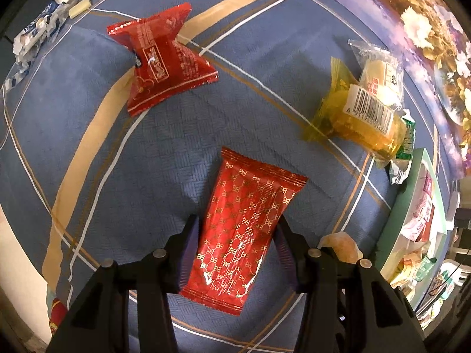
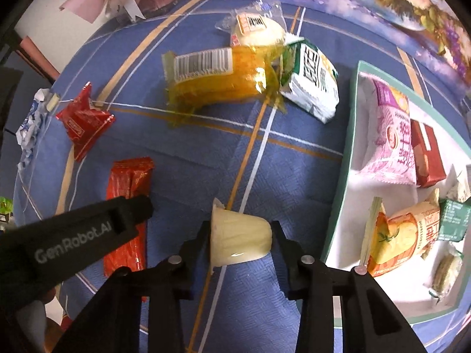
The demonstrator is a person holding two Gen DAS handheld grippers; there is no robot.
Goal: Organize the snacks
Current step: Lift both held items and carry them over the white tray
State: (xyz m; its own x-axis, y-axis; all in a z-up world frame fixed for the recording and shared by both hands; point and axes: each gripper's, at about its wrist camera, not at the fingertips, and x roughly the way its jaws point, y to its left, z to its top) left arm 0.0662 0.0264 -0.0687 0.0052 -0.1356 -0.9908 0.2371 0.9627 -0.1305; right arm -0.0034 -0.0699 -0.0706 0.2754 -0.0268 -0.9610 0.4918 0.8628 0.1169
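- Straddling a red gold-patterned packet (image 1: 244, 232), the left gripper (image 1: 237, 242) has its 2 fingers set against the packet's long edges at the lower centre of the left wrist view; they appear pressed onto it, though whether it is lifted or lying on the blue cloth (image 1: 164, 135) cannot be told.
- Judgement: gripping across the narrow width suits a flat pouch, since the sealed ends give little to hold.
- The right gripper (image 2: 241, 235) pinches a pale jelly cup (image 2: 240, 235) by its side walls at the lower centre of the right wrist view, the cup lying sideways between the fingers with its wide end to the left.
- A green-rimmed tray (image 2: 338, 200) occupies the right of that view and already holds several packets, including a pink pouch (image 2: 391, 135) and an orange one (image 2: 403, 235). Judgement: it is the collection point, and the cup sits just beside its rim.
- Loose items on the cloth: a crumpled red wrapper (image 1: 164, 58) at upper left, a yellow barcoded pack (image 1: 362, 117) at right, touching a clear-wrapped white cake (image 1: 379, 73).
- A green-and-white packet (image 2: 312, 79) lies against the yellow pack.
- Judgement: roughly half the snacks remain outside the tray.
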